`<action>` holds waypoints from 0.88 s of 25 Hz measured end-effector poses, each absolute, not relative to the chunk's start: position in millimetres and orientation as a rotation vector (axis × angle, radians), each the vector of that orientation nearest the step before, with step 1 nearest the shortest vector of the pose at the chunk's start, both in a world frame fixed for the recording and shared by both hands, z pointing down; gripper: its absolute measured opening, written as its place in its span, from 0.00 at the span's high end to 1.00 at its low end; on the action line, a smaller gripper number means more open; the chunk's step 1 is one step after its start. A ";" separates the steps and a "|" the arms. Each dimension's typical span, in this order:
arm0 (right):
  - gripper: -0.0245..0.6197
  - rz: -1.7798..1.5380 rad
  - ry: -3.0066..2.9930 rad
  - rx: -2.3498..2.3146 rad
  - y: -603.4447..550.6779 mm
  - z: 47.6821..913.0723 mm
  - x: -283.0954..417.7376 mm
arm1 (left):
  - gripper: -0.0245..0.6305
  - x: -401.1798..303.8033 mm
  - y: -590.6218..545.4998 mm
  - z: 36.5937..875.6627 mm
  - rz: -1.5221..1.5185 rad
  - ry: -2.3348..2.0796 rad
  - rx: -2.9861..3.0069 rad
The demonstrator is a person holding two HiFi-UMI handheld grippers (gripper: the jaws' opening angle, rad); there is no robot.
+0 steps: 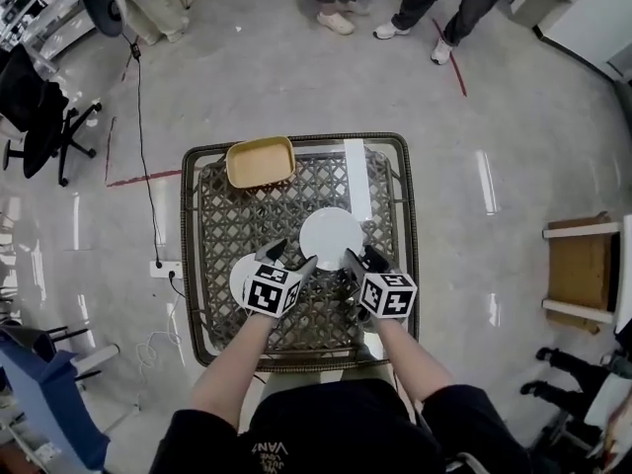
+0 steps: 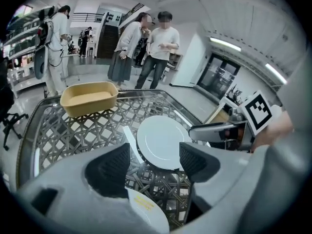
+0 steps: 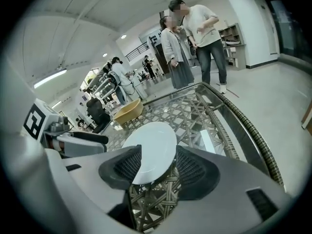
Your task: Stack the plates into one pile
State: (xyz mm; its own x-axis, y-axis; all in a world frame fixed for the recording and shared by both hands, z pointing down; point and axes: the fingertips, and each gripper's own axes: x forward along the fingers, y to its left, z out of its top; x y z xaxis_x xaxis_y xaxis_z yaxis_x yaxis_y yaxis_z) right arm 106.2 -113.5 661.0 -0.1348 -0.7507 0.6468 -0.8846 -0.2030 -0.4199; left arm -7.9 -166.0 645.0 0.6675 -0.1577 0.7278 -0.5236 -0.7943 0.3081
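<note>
Left gripper point(image 1: 292, 257) & right gripper point(image 1: 360, 258), jaws wide w/ nothing gripped, flank near rim of centre plate point(image 1: 331, 235) on table point(image 1: 247, 215), prob. lining up to lift it onto near-left plate point(image 1: 240, 276).

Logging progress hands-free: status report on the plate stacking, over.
Left gripper open, empty, above the near plate. Right gripper open, rim of centre plate between its jaws. Plates apart, unstacked. Yellow tray at far corner, out of the way.

Glass-topped wicker table point(image 1: 227, 215): large white plate point(image 1: 331, 238), small white plate point(image 1: 240, 276), tan tray point(image 1: 261, 161)
</note>
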 end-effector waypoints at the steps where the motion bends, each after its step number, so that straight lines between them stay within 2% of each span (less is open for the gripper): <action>1: 0.63 1.256 -1.865 1.961 -114.1 663.1 110.5 | 0.48 -3.2 -167.7 649.9 1.000 -0.513 2.381; 10: 0.63 1.276 -1.811 1.963 -117.6 680.3 132.9 | 0.47 25.8 -174.7 684.4 1.114 -0.433 2.290; 22: 0.64 1.273 -1.840 1.943 -122.0 680.8 117.9 | 0.47 38.9 -165.5 684.7 1.078 -0.406 2.255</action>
State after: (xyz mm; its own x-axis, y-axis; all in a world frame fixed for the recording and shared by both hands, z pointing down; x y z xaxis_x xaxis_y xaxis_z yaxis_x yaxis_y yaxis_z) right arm 117.9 -122.0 680.8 -0.1310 -0.7314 0.6693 -0.8842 -0.2191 -0.4125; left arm 38.9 -165.5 684.7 0.6234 -0.0164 0.7817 -0.5039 -0.7729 0.3857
